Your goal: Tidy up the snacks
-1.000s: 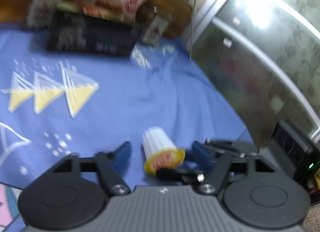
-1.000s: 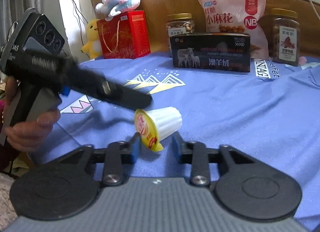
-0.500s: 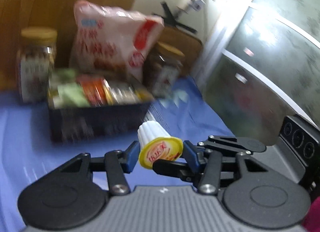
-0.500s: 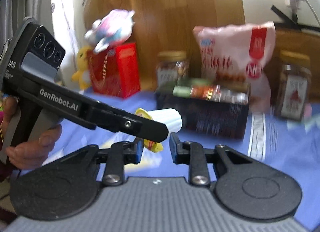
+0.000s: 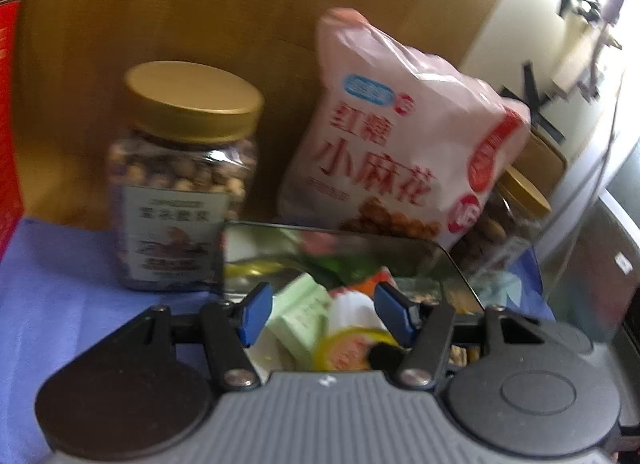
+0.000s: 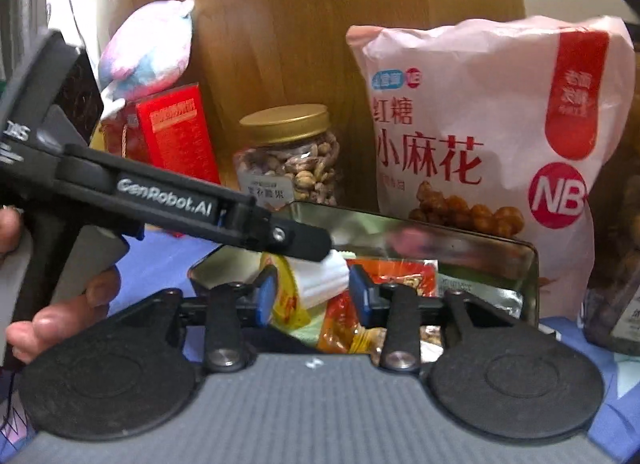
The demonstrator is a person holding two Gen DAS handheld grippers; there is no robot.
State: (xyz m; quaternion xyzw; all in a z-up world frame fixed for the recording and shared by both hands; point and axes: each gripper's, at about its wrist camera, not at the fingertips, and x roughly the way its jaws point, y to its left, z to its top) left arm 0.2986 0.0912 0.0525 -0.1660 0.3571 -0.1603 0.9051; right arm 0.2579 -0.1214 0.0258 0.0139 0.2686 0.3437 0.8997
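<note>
Left claw (image 5: 324, 312) and right claw (image 6: 314, 296) just opened — jelly cup (image 6: 320, 280) between; plush toy (image 6: 148, 52) in right view only.

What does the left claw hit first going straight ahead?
The left claw, jaws just opening, has the jelly cup between them; straight on, it likely meets the snack packets in the open tin. Depth unclear.

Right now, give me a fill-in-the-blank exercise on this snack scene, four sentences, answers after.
1. The jelly cup has a ribbed white body and a ____ foil lid.
2. The nut jar has a ____ lid.
3. The pink snack bag stands ____ the open box.
4. The plush toy sits on top of the ____ carton.

Answers: yellow; gold; behind; red
</note>
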